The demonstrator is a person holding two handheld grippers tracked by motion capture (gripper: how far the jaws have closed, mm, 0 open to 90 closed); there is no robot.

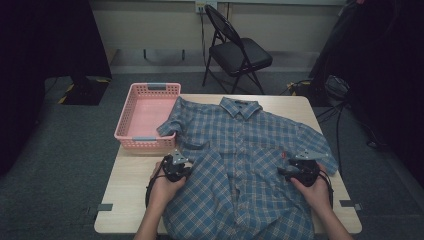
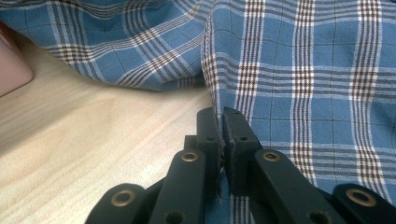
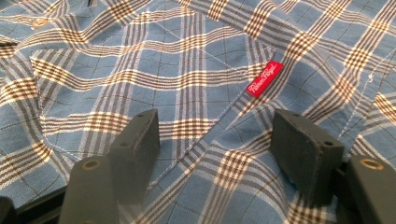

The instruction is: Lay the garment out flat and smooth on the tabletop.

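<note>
The wooden table (image 1: 125, 180) carries a plaid shirt (image 1: 240, 150) spread across its centre. Left gripper (image 1: 175, 167), at 8 o'clock, pinches the shirt's edge. Right gripper (image 1: 300, 170), at 4 o'clock, stands open over the pocket (image 3: 154, 93).

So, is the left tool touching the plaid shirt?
Touching. The left gripper view shows the left tool with its jaws shut on an edge of the plaid shirt.

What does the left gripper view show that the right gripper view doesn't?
Left gripper view alone: the left claw shut on an edge of the blue plaid cotton shirt, the pale wooden table and a corner of the pink plastic basket. Right gripper view alone: the right claw open over the shirt's chest pocket, with its small red label. Both: the plaid fabric.
</note>
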